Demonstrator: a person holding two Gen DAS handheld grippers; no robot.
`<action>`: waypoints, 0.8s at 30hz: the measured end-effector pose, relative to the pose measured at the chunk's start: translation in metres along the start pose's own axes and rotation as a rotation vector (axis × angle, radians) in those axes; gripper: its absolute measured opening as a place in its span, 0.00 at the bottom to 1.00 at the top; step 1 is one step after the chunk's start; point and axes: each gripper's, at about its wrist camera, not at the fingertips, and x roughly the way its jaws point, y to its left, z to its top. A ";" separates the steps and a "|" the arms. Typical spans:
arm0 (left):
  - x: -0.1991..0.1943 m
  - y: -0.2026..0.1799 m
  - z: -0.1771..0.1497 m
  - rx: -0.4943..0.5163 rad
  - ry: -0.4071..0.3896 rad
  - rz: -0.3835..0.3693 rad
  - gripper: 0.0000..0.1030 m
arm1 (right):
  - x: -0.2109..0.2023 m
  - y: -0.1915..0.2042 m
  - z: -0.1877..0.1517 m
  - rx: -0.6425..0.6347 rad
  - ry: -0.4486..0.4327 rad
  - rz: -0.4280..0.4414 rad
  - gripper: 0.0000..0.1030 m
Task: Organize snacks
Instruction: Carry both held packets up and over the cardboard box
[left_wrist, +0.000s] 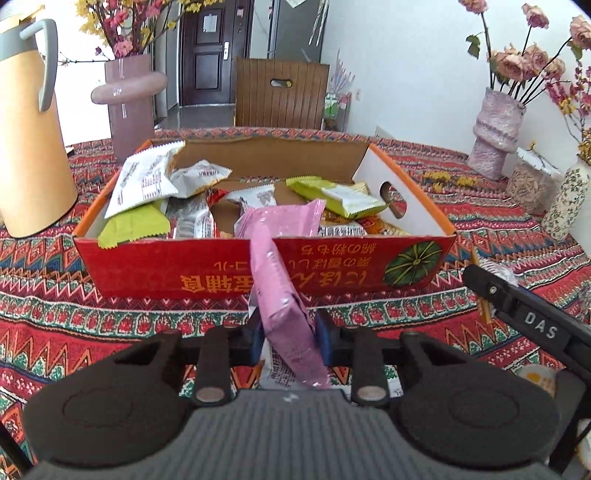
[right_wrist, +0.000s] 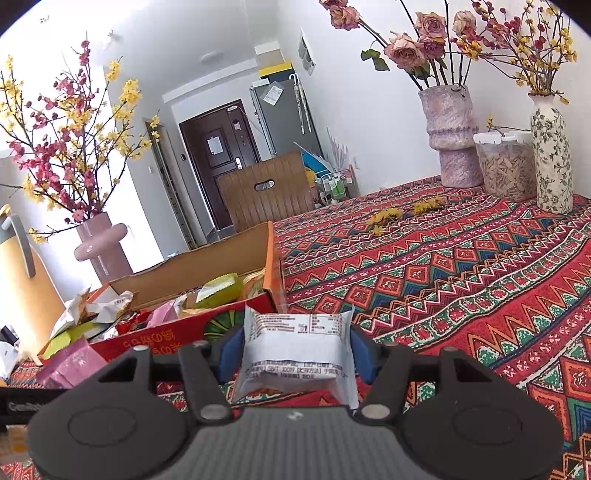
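My left gripper (left_wrist: 289, 334) is clamping a pink packet (left_wrist: 280, 295) near the box's (left_wrist: 266, 266) front wall. My right gripper (right_wrist: 295, 354) is pinching a white packet (right_wrist: 295, 350). Both seem light, crinkly and crushable, so I'm gripping mid-body, gently.

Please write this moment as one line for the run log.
left gripper: shut on pink packet | right gripper: shut on white packet | snack box: partly filled, ahead
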 end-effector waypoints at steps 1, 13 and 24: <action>-0.003 0.001 0.000 0.003 -0.010 -0.003 0.20 | 0.000 0.001 0.000 -0.003 -0.001 -0.002 0.58; -0.032 0.018 0.005 -0.018 -0.093 -0.035 0.20 | -0.002 0.008 0.000 -0.040 -0.015 -0.007 0.58; -0.051 0.020 0.044 -0.025 -0.223 -0.050 0.20 | -0.003 0.042 0.037 -0.146 -0.060 0.067 0.58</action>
